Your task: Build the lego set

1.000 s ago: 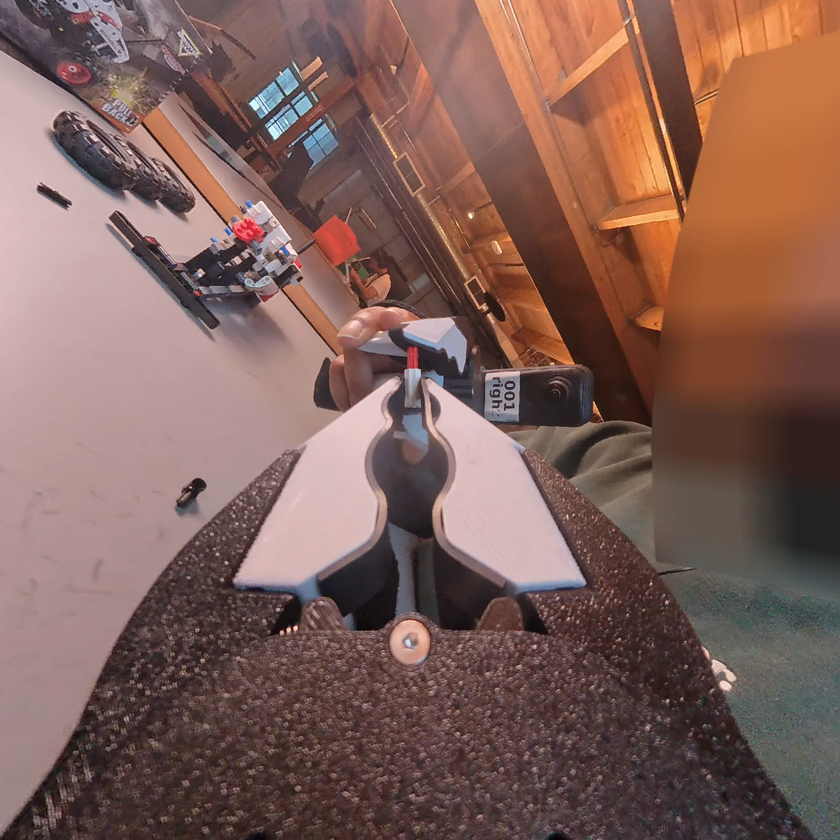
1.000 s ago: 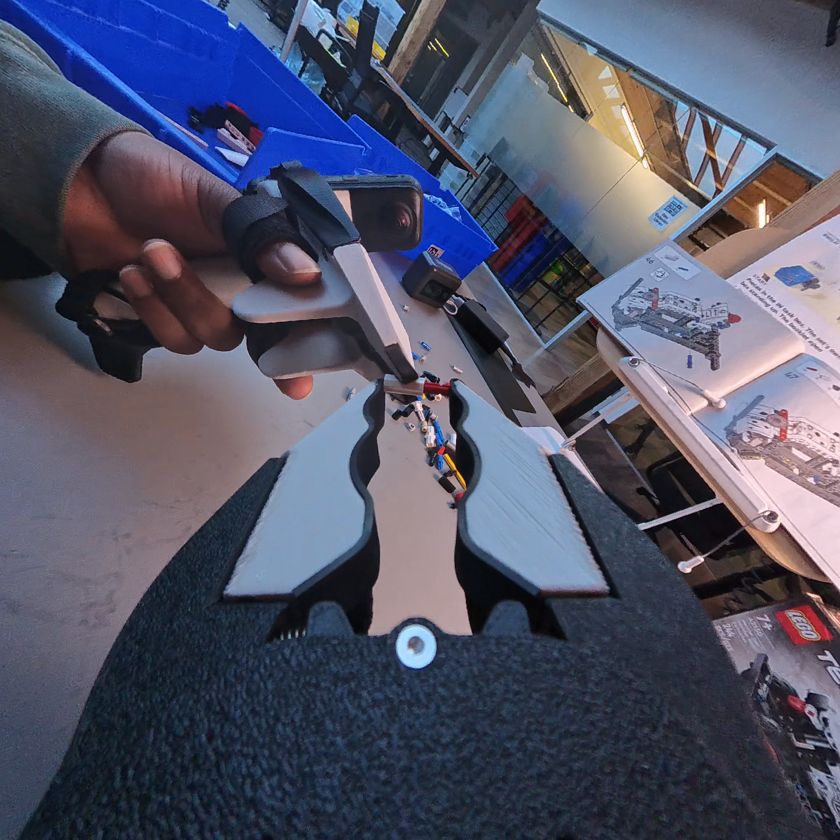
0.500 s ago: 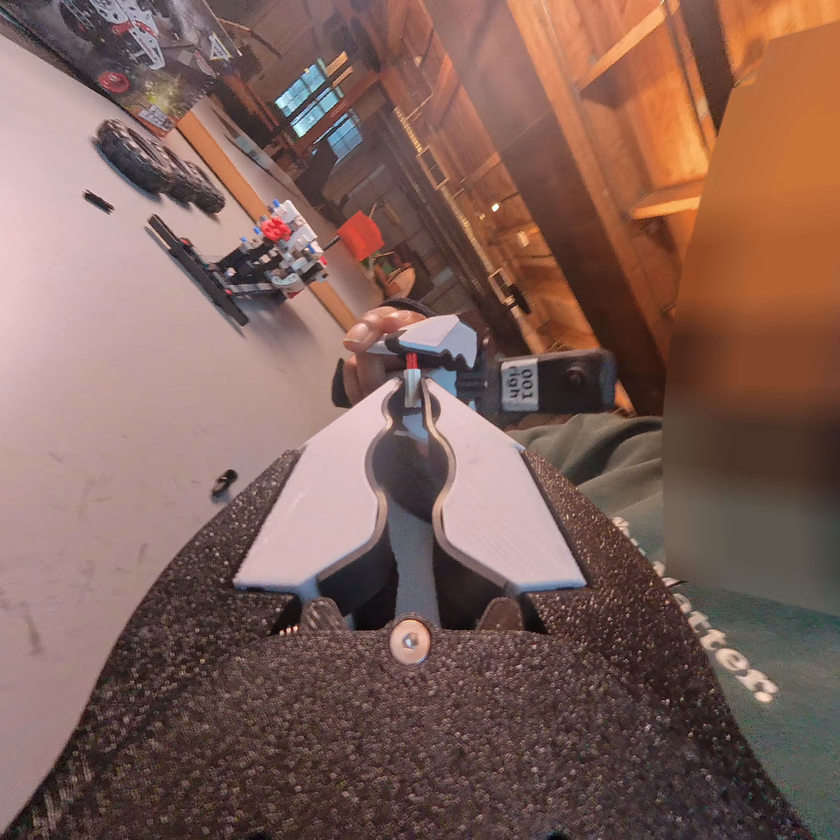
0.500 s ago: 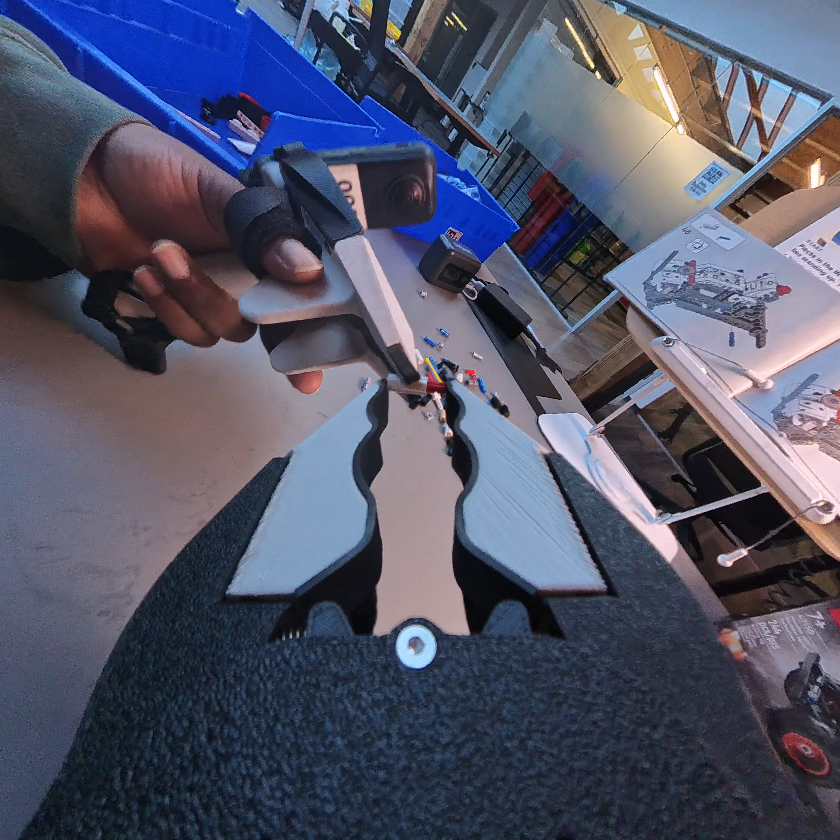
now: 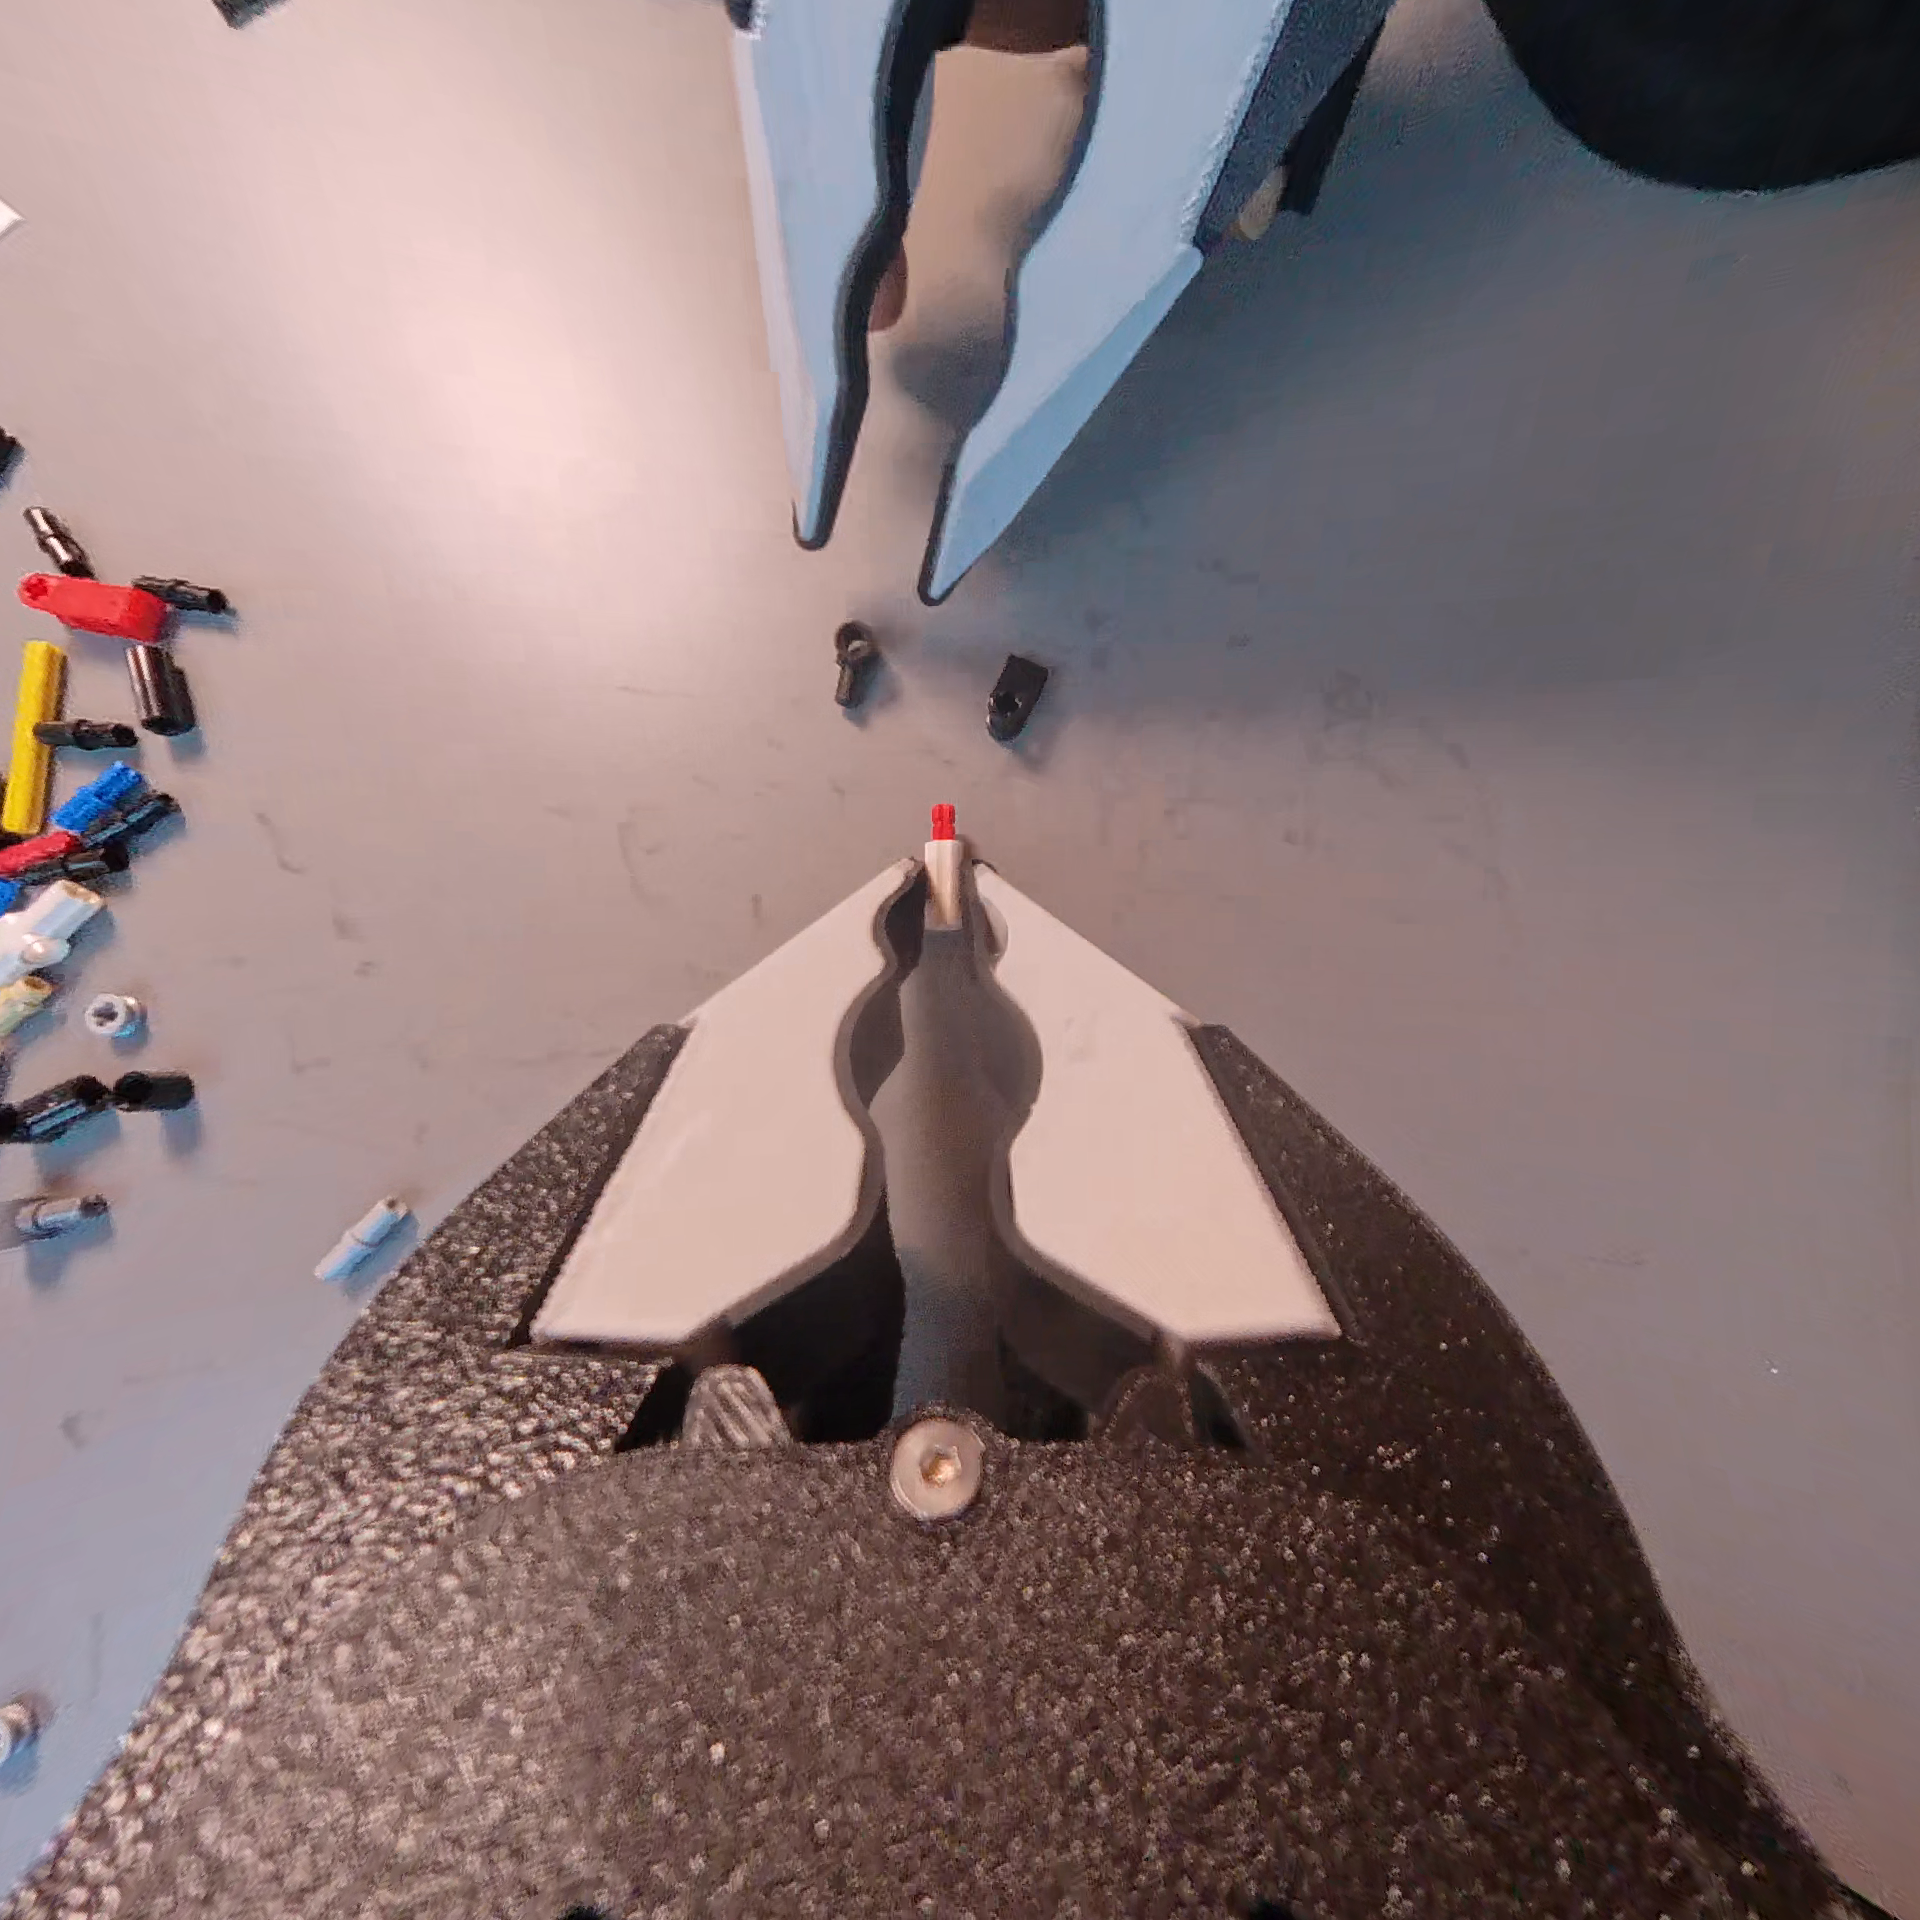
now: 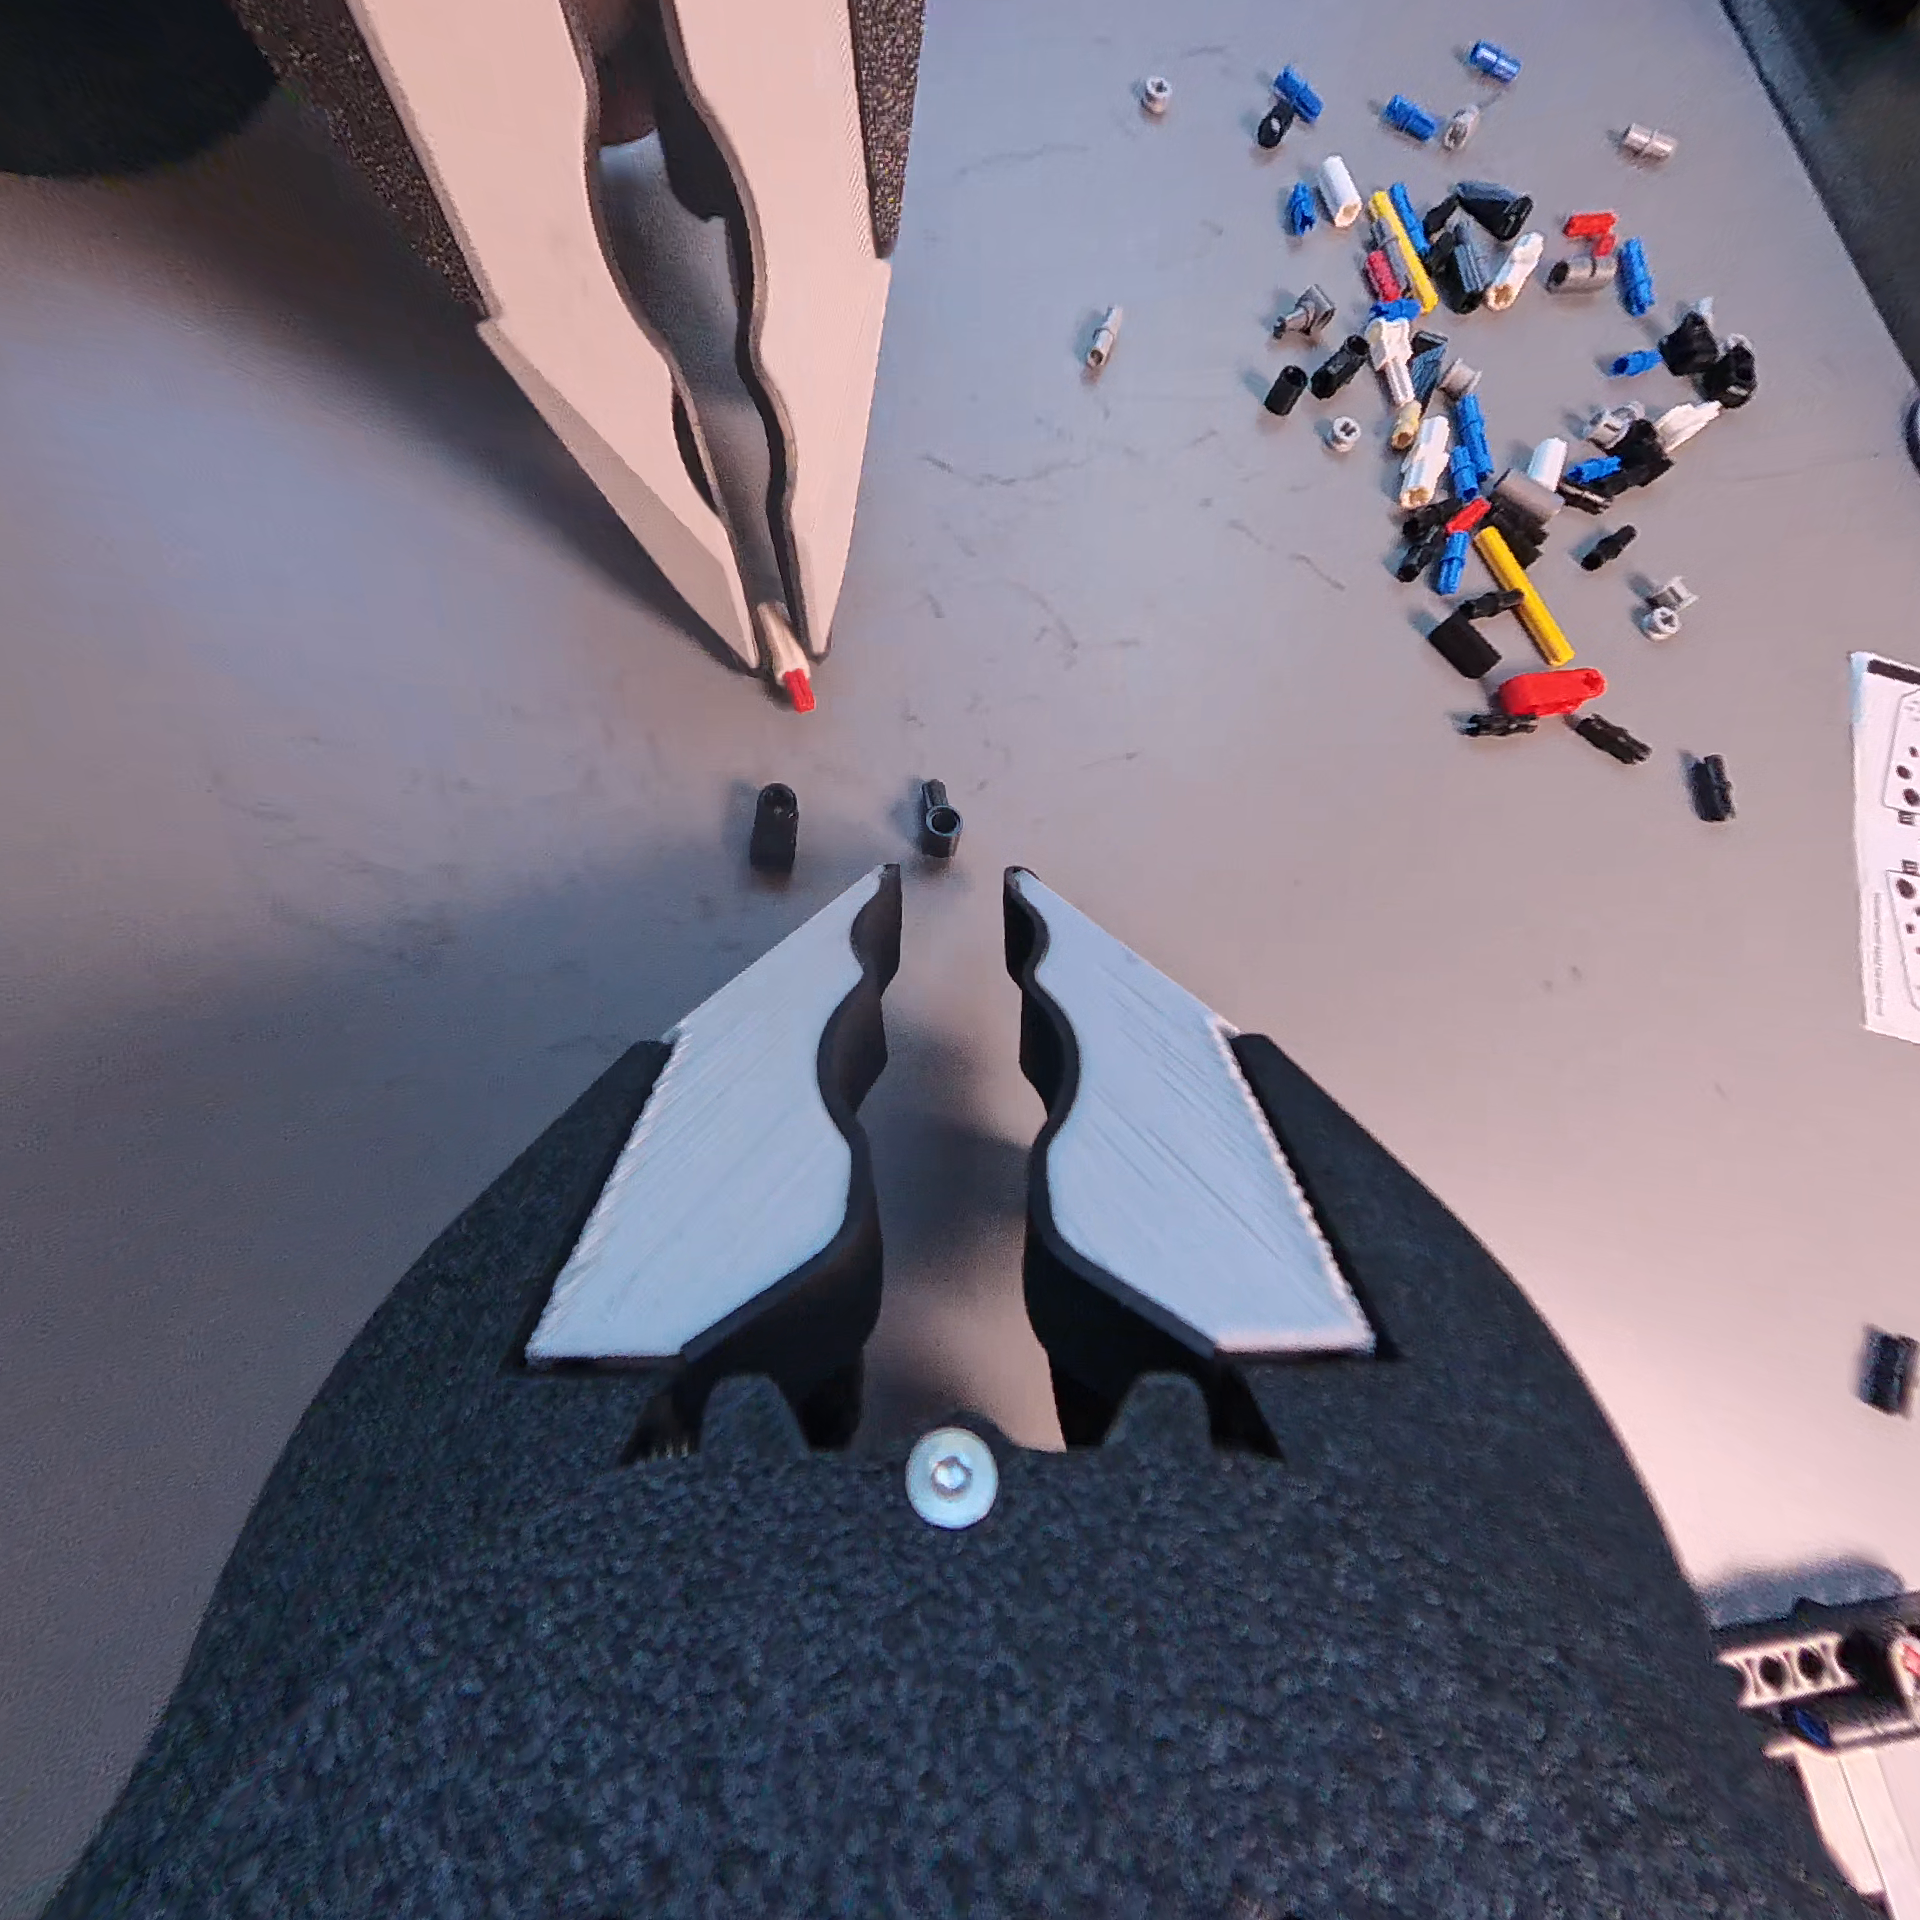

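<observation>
The left gripper (image 5: 943, 868) is seen clenched on a small grey piece with a red pin (image 5: 943, 854) projecting from its tip; how deep the piece sits between the jaws cannot be made out. In the right wrist view the same gripper (image 6: 787, 655) enters from 11 o'clock, the red tip (image 6: 798, 688) held just above the grey desk (image 6: 1143, 935). The right gripper (image 6: 951, 875) is released, its jaws standing apart with nothing between them. Two small black connectors lie between the two grippers: one (image 6: 774, 824) at 11 o'clock of the right gripper's tips, the other (image 6: 940, 819) just beyond them. In the left wrist view they (image 5: 854, 657) (image 5: 1014, 694) are found at 12 o'clock, near the tips of the right gripper (image 5: 873, 566).

A scatter of loose parts (image 6: 1475, 395), black, blue, red, yellow and white, is spread at 1 to 2 o'clock in the right wrist view; in the left wrist view the same scatter (image 5: 83, 810) is cut off by the edge at 9 o'clock. A printed sheet (image 6: 1886, 842) is cut off at 3 o'clock, and a partly built assembly (image 6: 1829, 1688) is clipped and blurred at 4 o'clock. A dark rounded shape (image 5: 1714, 83) at 1 o'clock in the left wrist view cannot be identified. The desk is scuffed and faintly scratched; nothing of the room beyond it is shown.
</observation>
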A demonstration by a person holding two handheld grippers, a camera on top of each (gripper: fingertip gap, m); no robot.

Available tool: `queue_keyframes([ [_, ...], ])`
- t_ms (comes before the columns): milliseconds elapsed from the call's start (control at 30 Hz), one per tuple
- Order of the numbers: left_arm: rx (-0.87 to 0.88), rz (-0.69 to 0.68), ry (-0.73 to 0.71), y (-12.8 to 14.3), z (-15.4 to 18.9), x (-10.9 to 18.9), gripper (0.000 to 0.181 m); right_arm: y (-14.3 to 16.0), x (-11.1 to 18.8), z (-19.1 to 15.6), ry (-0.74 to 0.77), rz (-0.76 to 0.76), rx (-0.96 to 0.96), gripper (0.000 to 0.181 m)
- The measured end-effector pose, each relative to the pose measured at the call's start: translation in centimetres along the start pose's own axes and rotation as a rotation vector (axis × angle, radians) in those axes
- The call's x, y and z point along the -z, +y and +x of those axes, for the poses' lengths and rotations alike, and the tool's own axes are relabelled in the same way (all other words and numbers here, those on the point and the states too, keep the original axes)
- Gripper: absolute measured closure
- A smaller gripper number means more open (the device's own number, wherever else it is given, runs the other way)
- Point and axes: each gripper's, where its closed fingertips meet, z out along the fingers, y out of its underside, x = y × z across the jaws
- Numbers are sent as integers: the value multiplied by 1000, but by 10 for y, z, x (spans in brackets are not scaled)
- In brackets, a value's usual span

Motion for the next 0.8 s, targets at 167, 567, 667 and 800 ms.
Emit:
queue_keyframes([
  [167, -23, -8, 0, 1, 3, -2, 175, -2, -2, -12, -75, -25, -12, 162],
  [567, -3, -2, 9, 3, 1, 0, 168, -4, -8, -37, -148, -97, 9, 172],
  [667, 8, -8, 16, 5, 0, 2, 166, -4, -7, -39, -143, -101, 20, 173],
  [800, 12, -15, 24, 8, 0, 5, 167, -4, -5, -52, -180, -108, 37, 174],
])
